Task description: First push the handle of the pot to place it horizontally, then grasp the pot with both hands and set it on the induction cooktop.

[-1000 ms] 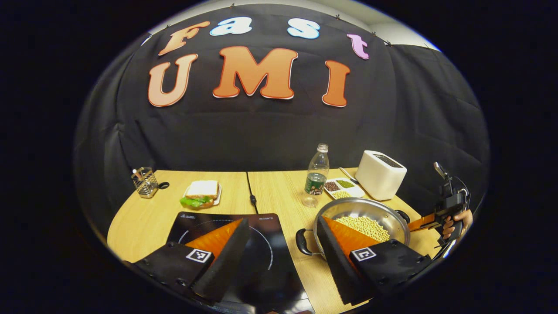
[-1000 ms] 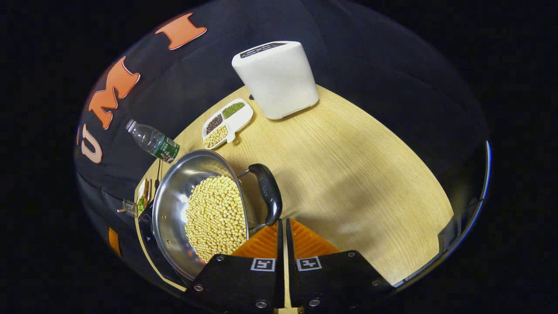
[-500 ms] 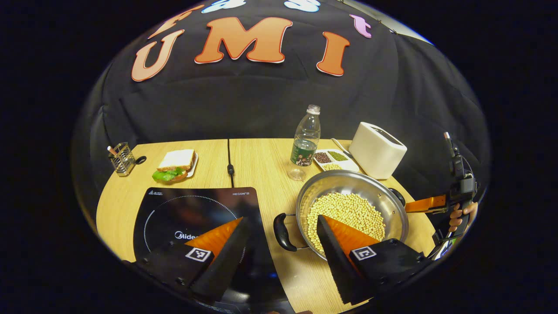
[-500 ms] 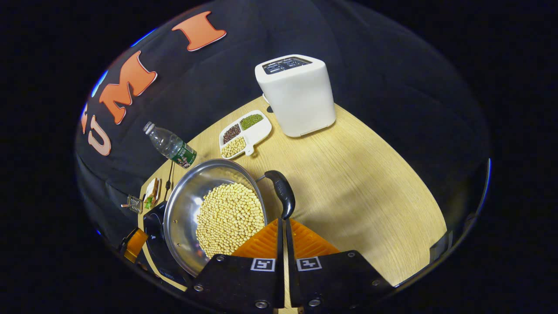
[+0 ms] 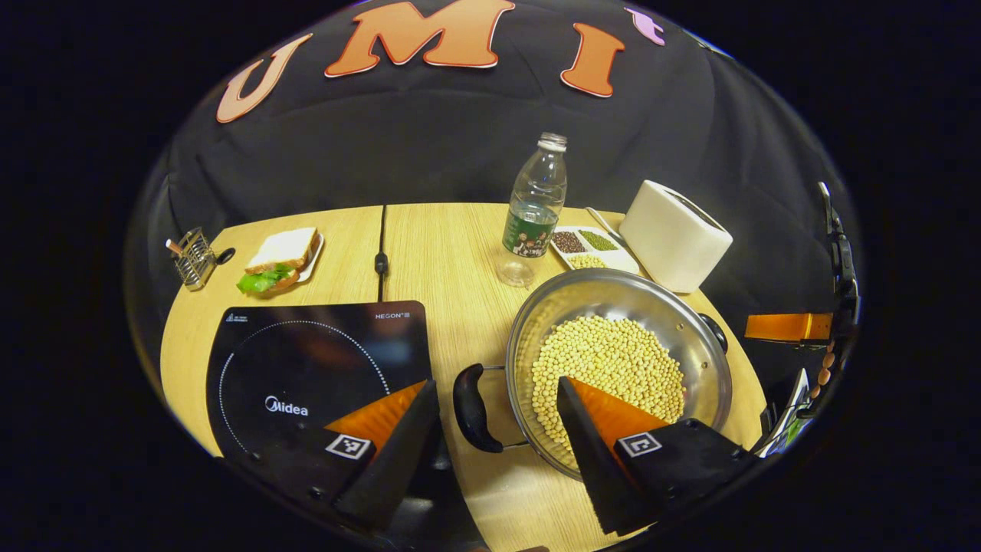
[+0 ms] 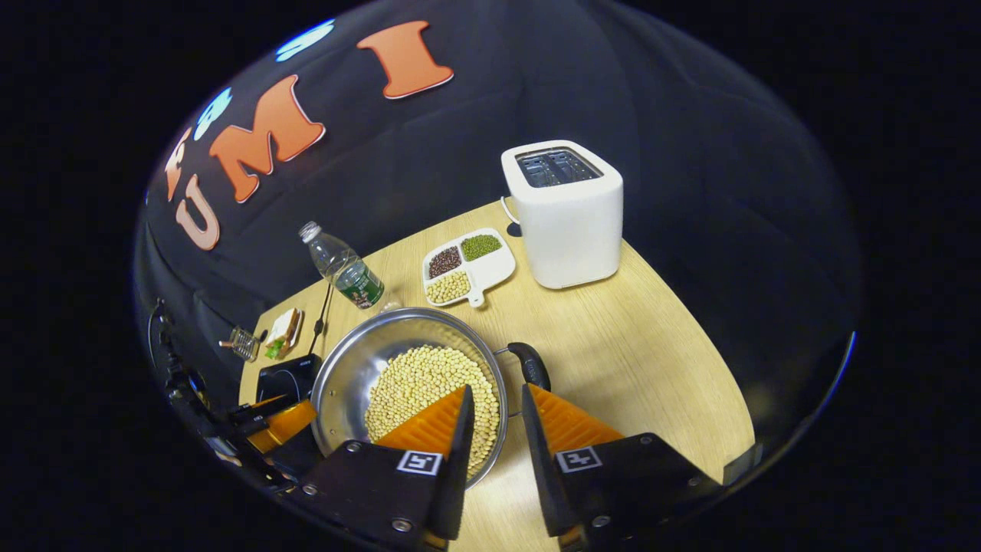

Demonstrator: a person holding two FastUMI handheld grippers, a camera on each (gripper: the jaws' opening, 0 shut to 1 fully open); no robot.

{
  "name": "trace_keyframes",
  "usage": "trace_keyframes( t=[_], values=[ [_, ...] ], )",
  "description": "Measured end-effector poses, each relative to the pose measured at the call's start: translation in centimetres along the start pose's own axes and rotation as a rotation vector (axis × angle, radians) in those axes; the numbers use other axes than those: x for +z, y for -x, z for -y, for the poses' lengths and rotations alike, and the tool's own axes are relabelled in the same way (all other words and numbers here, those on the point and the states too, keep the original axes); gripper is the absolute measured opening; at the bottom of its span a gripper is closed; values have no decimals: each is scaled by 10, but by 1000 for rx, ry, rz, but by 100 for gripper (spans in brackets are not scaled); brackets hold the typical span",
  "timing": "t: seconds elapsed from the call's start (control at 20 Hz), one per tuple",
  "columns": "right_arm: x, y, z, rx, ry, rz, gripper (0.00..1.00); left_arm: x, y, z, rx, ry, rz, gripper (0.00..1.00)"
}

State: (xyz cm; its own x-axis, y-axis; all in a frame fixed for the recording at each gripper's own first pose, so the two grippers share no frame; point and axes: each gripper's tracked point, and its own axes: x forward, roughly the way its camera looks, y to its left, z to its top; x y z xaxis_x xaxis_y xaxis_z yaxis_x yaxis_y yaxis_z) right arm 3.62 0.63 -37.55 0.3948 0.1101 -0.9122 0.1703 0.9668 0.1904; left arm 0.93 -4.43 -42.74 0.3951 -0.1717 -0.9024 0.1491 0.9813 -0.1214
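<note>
Change: right tool [image 6: 494,425], closed a second ago at the pot's right handle [image 6: 530,365], now backed off, jaws slightly parted, empty.
Left tool [image 5: 497,418]: wide open, straddling left handle [image 5: 469,397].
Pot [image 5: 693,341]: full of soybeans, on worktop [image 5: 452,253] right of induction cooktop [image 5: 322,360].
Reading: push looks done; two-handed grasp next.

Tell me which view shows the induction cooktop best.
The left gripper view: the induction cooktop lies almost whole on the table's left part, its ring marking plain, one near corner behind the left gripper. The right gripper view shows a small dark corner of it past the pot.
</note>
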Motion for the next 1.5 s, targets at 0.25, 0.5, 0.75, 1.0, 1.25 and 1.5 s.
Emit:
trace_keyframes(
  t=[0.25,0.5,0.75,1.0,1.25,1.5],
  values=[
    [-9,-12,5,-43,111,-12,72,-7,-10,4,-27,34,-32,96],
    [-17,-29,16,-120,206,-8,83,-10,-24,9,-21,88,-6,96],
    [-29,-46,38,-195,217,-19,87,-11,-38,12,48,4,18,96],
    [-36,-62,42,-220,227,-34,85,-7,-52,20,142,-135,63,95],
    [-39,-65,52,-249,233,-39,79,-2,-67,17,167,-188,66,89],
    [-43,-70,52,-231,214,-54,78,-5,-80,13,178,-197,52,87]
  ],
)
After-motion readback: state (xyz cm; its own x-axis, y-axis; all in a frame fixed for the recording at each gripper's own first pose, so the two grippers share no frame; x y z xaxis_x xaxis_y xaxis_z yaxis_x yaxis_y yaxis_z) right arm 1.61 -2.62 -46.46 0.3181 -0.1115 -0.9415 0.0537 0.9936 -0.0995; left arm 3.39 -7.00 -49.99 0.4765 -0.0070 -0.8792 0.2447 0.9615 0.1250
